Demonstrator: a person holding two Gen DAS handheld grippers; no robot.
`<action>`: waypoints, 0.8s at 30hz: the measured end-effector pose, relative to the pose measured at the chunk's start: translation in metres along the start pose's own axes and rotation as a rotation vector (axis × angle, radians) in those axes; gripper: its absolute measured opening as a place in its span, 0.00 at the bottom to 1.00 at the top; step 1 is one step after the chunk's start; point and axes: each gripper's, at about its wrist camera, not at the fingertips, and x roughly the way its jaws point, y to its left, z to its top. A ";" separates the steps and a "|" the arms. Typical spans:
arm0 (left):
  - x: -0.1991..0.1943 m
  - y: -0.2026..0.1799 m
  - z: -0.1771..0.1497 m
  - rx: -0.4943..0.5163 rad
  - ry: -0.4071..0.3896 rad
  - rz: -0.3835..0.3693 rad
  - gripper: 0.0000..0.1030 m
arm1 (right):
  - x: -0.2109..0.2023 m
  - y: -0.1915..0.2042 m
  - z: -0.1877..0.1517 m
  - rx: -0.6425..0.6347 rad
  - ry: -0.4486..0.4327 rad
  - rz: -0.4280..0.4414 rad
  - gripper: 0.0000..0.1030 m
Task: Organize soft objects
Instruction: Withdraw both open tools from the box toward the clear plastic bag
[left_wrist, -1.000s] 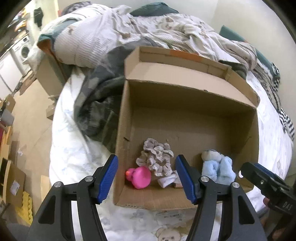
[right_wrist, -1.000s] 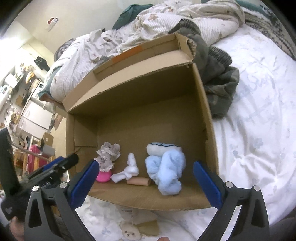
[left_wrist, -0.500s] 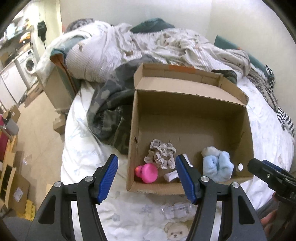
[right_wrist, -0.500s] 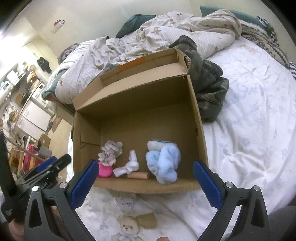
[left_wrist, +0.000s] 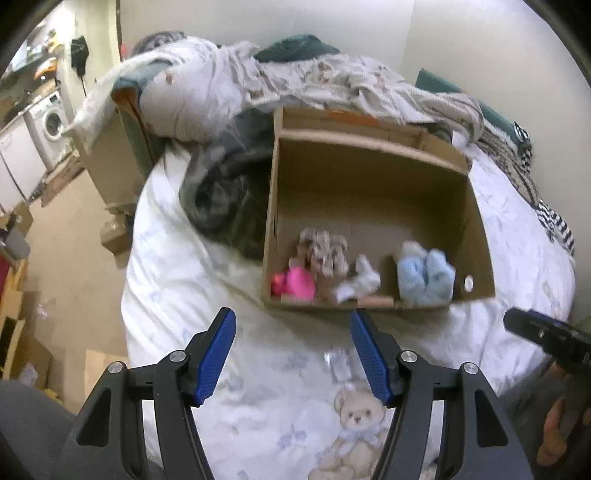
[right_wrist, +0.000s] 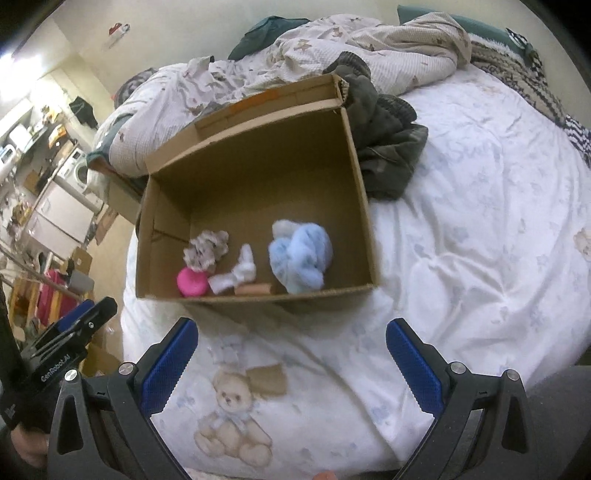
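Both my tongs, left gripper (left_wrist: 291, 350) and right gripper (right_wrist: 290, 363), hang released; soft items probably all sit boxed (right_wrist: 365, 206) at twelve o'clock.

Soft, even indoor light fills both views, with a brighter glow from the room at far left. The left wrist view is smeared by motion blur, especially the cardboard box (left_wrist: 369, 206); the right wrist view is sharper. Fisheye bending curves everything toward black vignetted corners.
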 end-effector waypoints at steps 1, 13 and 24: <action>0.003 0.001 -0.005 0.003 0.022 0.018 0.60 | 0.001 0.001 -0.002 0.001 0.010 0.001 1.00; 0.008 0.005 -0.004 -0.042 0.060 0.043 0.60 | 0.017 -0.015 0.002 -0.001 0.047 0.078 1.00; 0.044 0.016 -0.008 -0.114 0.180 0.040 0.60 | 0.066 -0.025 -0.007 0.010 0.202 0.127 1.00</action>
